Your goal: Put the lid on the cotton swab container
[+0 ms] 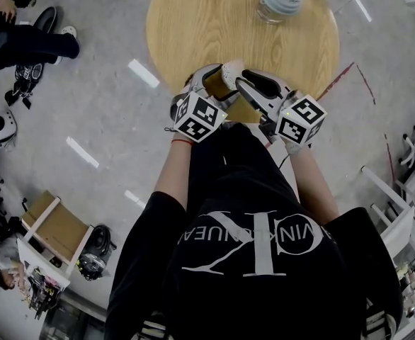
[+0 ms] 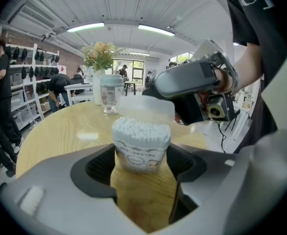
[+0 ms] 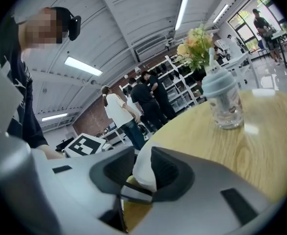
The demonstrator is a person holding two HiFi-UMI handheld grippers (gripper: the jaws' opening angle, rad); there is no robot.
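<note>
**Inspector A:** The left gripper point(image 2: 141, 169) is clamped on the cotton swab container point(image 2: 141, 146), which stands upright on the worktop point(image 2: 60, 131); the swabs stand proud of the rim.

**Inspector B:** The right gripper point(image 3: 143, 176) grips the lid point(image 2: 144, 107), which hangs just above the swabs; advised: level it, centre it, lower it straight, press evenly.

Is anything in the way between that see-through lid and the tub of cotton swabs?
Nothing visible is. The translucent plastic lid, held in the right tongs, hangs just above the open round container of white cotton swabs gripped by the left tongs.
</note>
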